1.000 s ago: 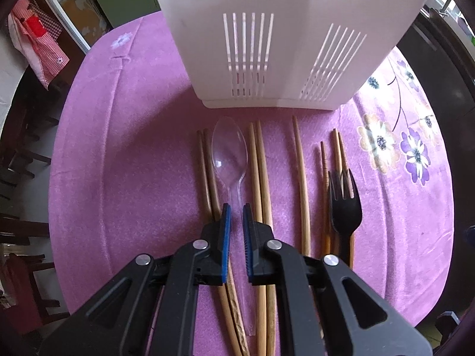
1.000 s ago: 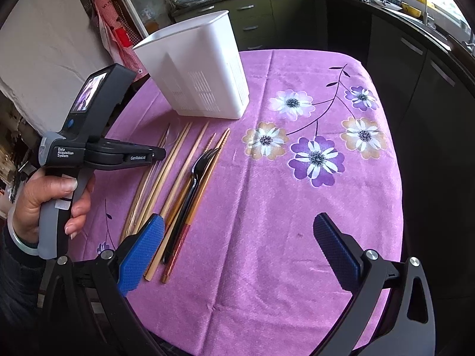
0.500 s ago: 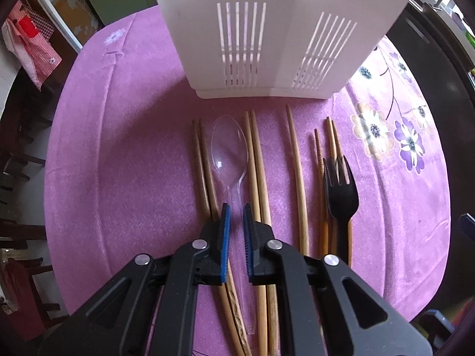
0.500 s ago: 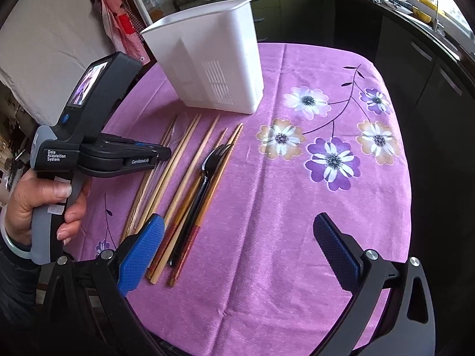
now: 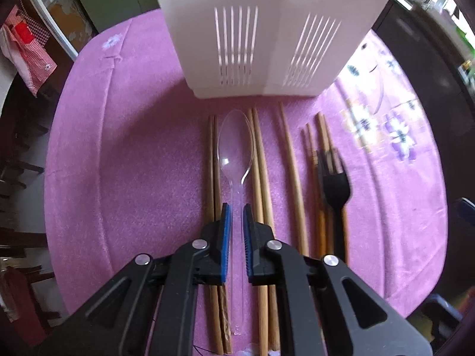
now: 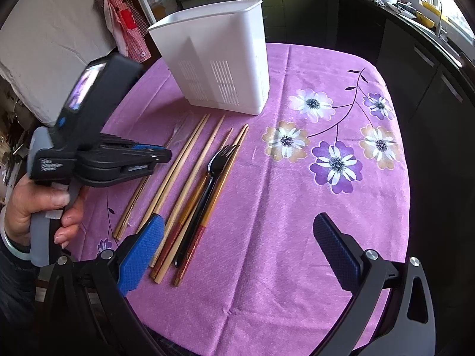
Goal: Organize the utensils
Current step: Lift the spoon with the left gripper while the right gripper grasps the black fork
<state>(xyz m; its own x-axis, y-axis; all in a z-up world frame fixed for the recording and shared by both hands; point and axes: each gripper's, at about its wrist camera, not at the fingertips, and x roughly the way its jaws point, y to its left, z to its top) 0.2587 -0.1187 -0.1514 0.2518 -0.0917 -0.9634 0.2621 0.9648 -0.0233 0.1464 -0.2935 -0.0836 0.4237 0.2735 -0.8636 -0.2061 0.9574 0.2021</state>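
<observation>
a person's hand [image 6: 41, 207] holds the left tongs [image 5: 235, 216] at the left of the right wrist view, above the purple flowered cloth [image 6: 297, 207] that covers the desk. in the left wrist view the blue pads [image 5: 226, 231] of these tongs are clamped on the thin handle of a clear plastic spoon [image 5: 235, 154]. the spoon's bowl points toward the white slotted utensil holder [image 5: 267, 35], which stands upright on the cloth just beyond the row of utensils.

going left to right in the left wrist view, the row begins with a pair of wooden chopsticks [image 5: 211, 178] just left of the spoon. a second pair [image 5: 261, 178] lies just right of it. then comes a single chopstick [image 5: 292, 172]. next are darker chopsticks [image 5: 311, 154] with a black plastic fork [image 5: 335, 184] lying over them, tines toward the holder. all lie roughly parallel, and whether the spoon is lifted clear of the cloth cannot be told.

in the right wrist view the same row runs diagonally from the holder [image 6: 219, 59] toward the camera, with the fork [image 6: 207, 184] among the chopsticks [image 6: 184, 172]. the right tongs [image 6: 237, 246] stand wide apart with nothing between them, over bare cloth right of the row. the left pad [image 6: 142, 249] appears over the near ends of the chopsticks.
</observation>
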